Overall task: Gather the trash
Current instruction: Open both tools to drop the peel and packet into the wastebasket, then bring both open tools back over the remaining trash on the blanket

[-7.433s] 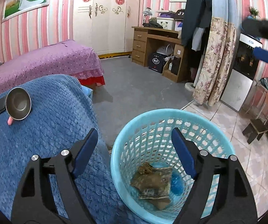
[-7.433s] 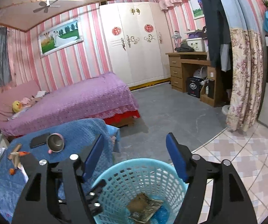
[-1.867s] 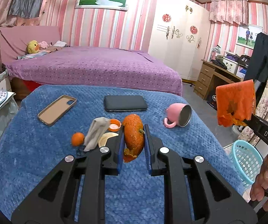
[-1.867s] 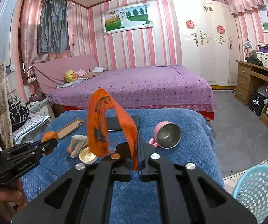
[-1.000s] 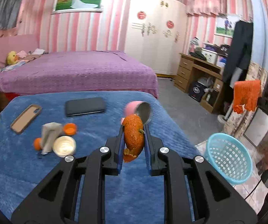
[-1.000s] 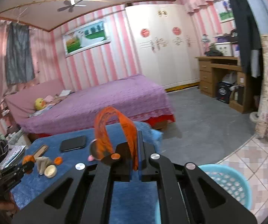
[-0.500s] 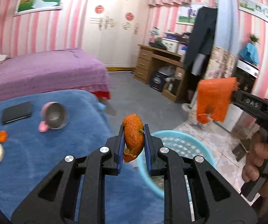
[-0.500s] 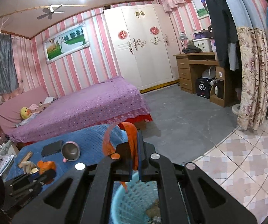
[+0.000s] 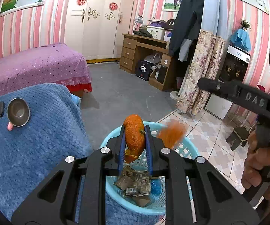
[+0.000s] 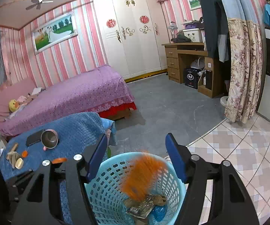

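Observation:
My left gripper (image 9: 134, 131) is shut on an orange peel (image 9: 134, 136) and hangs over the light blue plastic basket (image 9: 114, 187). The jaws of my right gripper (image 10: 136, 146) are opening above the same basket (image 10: 105, 193), with nothing pressed between its blue pads. A blurred orange wrapper (image 10: 141, 174) drops free below them into the basket; it also shows as the orange wrapper (image 9: 171, 134) by the basket's far rim in the left wrist view. Brown packets (image 9: 135, 184) and a blue scrap lie on the basket's bottom.
A blue blanket-covered table (image 9: 31, 146) stands left of the basket, bearing a pink steel-lined cup (image 9: 17, 112), a dark phone, and small scraps (image 10: 15, 159). A purple bed (image 10: 75, 95), wooden desk (image 10: 187, 63) and flowered curtain (image 10: 243, 71) ring the grey floor. A hand (image 9: 257, 168) grips the right tool.
Both grippers have swung from the table to above the basket. The right gripper has opened and let go of the orange wrapper, which now falls. The left still holds the peel.

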Demonstrator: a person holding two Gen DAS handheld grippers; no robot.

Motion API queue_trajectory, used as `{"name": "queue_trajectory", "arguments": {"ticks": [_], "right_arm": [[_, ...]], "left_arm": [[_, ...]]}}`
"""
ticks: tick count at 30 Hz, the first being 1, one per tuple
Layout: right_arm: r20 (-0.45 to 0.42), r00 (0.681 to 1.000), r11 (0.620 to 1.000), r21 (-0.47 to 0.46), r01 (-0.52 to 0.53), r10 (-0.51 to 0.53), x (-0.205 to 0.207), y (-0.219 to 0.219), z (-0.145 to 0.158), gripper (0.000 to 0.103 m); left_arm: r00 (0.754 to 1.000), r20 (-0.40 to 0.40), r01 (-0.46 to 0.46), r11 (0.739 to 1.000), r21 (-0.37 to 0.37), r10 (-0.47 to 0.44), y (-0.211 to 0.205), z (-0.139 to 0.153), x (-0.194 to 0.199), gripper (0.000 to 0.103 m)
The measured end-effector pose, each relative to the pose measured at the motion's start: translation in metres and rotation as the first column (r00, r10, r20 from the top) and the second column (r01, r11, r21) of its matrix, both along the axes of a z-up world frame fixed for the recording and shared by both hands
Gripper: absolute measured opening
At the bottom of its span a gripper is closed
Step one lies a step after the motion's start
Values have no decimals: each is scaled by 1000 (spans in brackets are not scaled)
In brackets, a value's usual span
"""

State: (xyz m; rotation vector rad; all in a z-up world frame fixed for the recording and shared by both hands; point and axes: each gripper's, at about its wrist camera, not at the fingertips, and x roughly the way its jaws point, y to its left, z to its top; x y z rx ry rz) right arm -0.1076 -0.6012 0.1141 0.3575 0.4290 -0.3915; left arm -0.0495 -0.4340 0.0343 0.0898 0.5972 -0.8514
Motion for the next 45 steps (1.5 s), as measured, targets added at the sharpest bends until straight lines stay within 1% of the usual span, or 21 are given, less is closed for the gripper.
{"name": "queue_trajectory", "arguments": {"ticks": [4, 6, 7, 8, 9, 12, 15, 21, 24, 26, 30, 35, 40, 45], "right_arm": [[32, 999, 999, 18, 30, -31, -9, -9, 2, 64], [45, 998, 999, 29, 44, -45, -12, -12, 2, 64], [48, 998, 998, 32, 48, -49, -13, -13, 2, 64], [49, 998, 998, 32, 47, -49, -13, -13, 3, 64], [50, 998, 998, 30, 46, -47, -13, -12, 2, 64], [54, 998, 999, 22, 36, -37, -10, -9, 4, 64], [58, 998, 1000, 15, 15, -16, -3, 0, 7, 64], [48, 997, 998, -14, -60, 61, 20, 35, 11, 64], [42, 995, 995, -40, -88, 89, 31, 59, 16, 64], [47, 993, 992, -61, -109, 111, 37, 76, 22, 64], [41, 988, 985, -94, -147, 151, 51, 109, 27, 64], [19, 986, 975, -159, -158, 163, 64, 147, 31, 64], [12, 978, 960, -197, -200, 206, 77, 182, 38, 64], [-13, 970, 946, -218, -239, 242, 90, 208, 37, 64]], "left_arm": [[1000, -11, 15, 1000, 13, -15, -8, -5, -1, 18], [999, -29, 31, 999, 22, -30, -13, -9, -1, 22], [999, -38, 32, 999, 25, -31, -16, -10, 0, 35], [999, -37, 23, 1000, 19, -23, -16, -11, -1, 53], [999, -31, 18, 1000, 12, -17, -16, -10, -2, 56], [1000, -21, 11, 1000, 14, -11, -14, -8, -2, 57], [1000, -10, -18, 1000, 20, 18, -2, -5, 1, 57], [992, 24, -121, 992, 28, 120, 55, 8, 19, 57], [984, 26, -174, 984, 32, 174, 89, 16, 30, 57], [978, 35, -207, 978, 23, 206, 112, 22, 33, 57], [959, 56, -279, 960, 3, 278, 162, 31, 41, 58], [929, 69, -363, 932, -20, 363, 221, 36, 53, 59], [905, 75, -418, 908, -21, 418, 263, 34, 68, 59], [876, 49, -477, 878, -44, 479, 296, 30, 85, 59]]}}
